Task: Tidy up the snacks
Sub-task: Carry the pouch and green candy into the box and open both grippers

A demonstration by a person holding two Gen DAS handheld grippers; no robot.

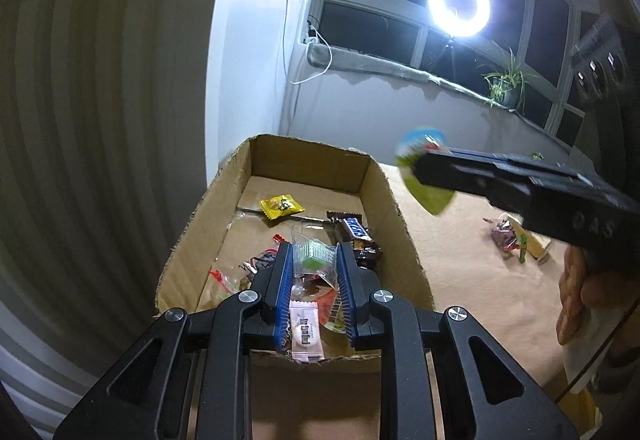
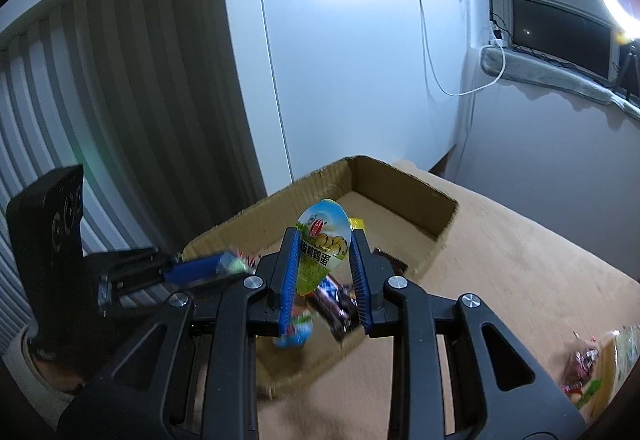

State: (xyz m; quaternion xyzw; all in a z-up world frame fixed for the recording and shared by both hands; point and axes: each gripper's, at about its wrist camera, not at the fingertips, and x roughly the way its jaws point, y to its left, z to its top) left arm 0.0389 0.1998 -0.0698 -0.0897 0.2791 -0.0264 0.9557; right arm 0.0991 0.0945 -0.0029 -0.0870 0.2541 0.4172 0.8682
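Note:
An open cardboard box [image 1: 380, 180] [image 2: 400, 180] stands on the tan table, with several wrapped snacks on its floor: a yellow packet [image 1: 280, 207], a Snickers bar [image 1: 357, 234] and a white sachet [image 1: 306, 336]. My left gripper [image 1: 314, 256] hangs over the box, shut on a clear packet with a green sweet [image 1: 314, 258]. My right gripper [image 2: 325, 240] is shut on a green and blue egg snack pouch [image 2: 322, 246] above the box's near right side. That same pouch [image 1: 424, 170] shows blurred in the left wrist view, just right of the box.
More wrapped snacks [image 1: 510, 238] [image 2: 588, 368] lie on the table right of the box. A bright ring light [image 1: 459, 3] and a potted plant [image 1: 506, 84] stand at the window sill. A white wall and ribbed panel lie behind the box.

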